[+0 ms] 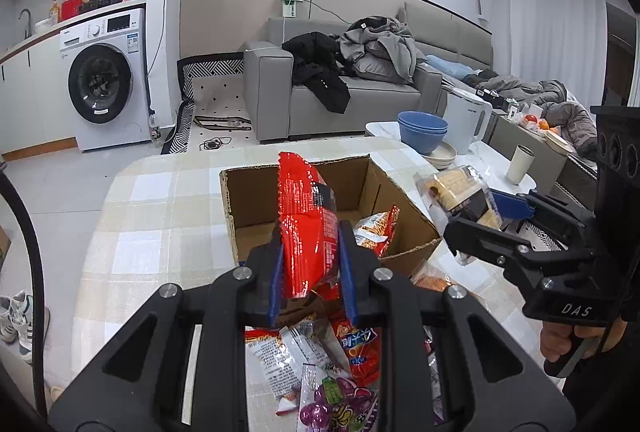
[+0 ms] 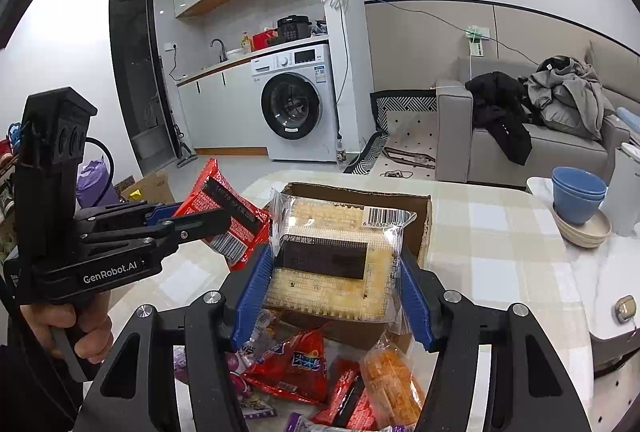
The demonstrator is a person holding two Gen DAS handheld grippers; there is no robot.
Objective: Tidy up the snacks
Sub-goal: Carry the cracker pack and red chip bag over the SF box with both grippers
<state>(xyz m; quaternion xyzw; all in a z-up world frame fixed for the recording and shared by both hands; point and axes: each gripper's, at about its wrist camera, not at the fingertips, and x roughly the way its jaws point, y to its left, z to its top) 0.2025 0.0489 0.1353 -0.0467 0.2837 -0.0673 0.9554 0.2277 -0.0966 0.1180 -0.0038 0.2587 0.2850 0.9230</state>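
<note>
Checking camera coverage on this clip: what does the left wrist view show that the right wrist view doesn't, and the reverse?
Left wrist only: the inside of the cardboard box with a snack packet in it, and a white kettle.
Right wrist only: the barcode side of the cracker pack, and a dark door.
Both: the left gripper shut on the red snack bag, the right gripper shut on the cracker pack, and blue bowls.

The table (image 1: 160,216) is covered with a cloth in beige and white checks. An open cardboard box (image 1: 248,208) stands on it at 12 o'clock from the middle. A loose pile of snack packets (image 2: 304,364) lies at 6 o'clock, near the box. At 2 o'clock, on a white marble part (image 2: 600,272), blue bowls (image 1: 422,130) are stacked on a beige plate (image 1: 442,157), with a white kettle (image 1: 466,120) just beside.
</note>
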